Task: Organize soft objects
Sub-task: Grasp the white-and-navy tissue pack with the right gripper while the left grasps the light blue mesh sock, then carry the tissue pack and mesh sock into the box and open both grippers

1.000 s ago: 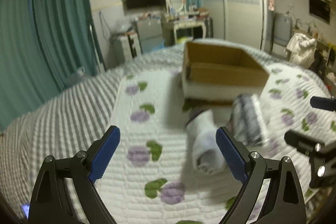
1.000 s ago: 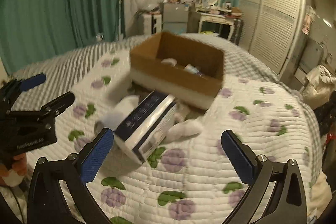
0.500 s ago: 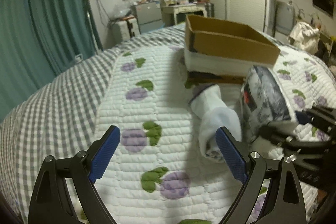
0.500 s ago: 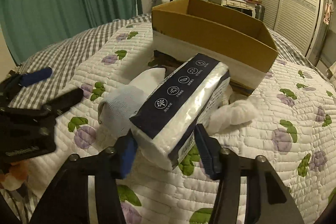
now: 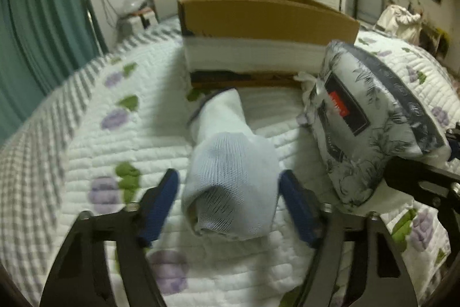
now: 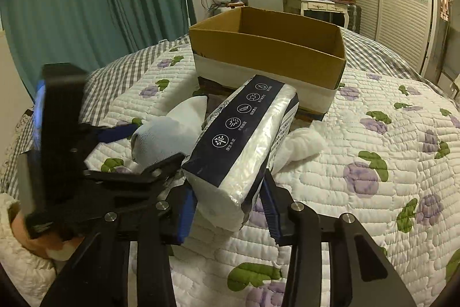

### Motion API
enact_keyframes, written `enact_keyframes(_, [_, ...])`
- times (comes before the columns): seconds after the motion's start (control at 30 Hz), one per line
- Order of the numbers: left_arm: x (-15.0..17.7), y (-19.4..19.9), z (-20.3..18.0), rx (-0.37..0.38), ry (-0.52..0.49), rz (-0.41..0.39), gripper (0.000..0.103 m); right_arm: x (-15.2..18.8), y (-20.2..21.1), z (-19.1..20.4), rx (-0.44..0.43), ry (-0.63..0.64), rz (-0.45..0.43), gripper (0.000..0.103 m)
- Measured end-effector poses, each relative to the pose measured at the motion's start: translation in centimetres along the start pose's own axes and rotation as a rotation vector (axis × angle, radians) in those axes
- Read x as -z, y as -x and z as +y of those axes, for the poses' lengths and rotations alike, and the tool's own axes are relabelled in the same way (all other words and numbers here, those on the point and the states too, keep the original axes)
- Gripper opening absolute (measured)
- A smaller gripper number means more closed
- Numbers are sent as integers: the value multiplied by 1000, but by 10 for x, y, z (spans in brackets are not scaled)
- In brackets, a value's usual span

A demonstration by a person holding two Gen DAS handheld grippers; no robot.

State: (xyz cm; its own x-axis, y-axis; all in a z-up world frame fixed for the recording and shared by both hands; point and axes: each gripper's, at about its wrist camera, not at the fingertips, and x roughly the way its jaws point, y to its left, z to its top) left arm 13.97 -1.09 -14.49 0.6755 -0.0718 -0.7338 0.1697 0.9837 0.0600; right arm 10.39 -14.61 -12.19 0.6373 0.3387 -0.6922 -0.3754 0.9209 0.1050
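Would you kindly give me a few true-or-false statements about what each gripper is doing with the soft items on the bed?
1. The right gripper is clamped on the tissue pack. True.
2. The left gripper is closed tight around the white sock. False: its pads straddle the sock's near end, and a gap still shows on the left side.
3. The tissue pack is already inside the cardboard box. False: it is in front of the box, held by the right gripper.
4. The sock lies on the quilt in front of the box. True.
5. A crumpled white cloth lies on the quilt beside the tissue pack. True.
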Motion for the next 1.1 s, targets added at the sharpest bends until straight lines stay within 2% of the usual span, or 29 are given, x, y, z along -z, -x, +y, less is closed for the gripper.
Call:
enact_keyframes(0.03, [1, 0, 1, 14, 15, -4, 60, 1, -1, 0, 1, 2, 1, 41])
enact_keyframes(0.2, [4, 10, 1, 19, 4, -29, 51, 4, 0, 2, 15, 8, 4, 40])
enact_keyframes(0.3, [7, 24, 5, 45, 31, -39, 50, 5, 4, 5, 17, 12, 2, 40])
enact_keyframes(0.5, [14, 70, 6, 34, 32, -92, 50, 9, 20, 17, 44, 45, -11, 39])
enact_keyframes(0.73, [17, 136, 2, 10, 51, -191, 50, 5, 65, 35, 15, 66, -81, 39])
enact_keyframes(0.9, [6, 175, 1, 13, 55, -254, 50, -16, 108, 37, -31, 53, -162, 39])
enact_keyframes(1.1, [-38, 202, 10, 51, 87, -325, 50, -68, 161, 28, -55, 71, -271, 39])
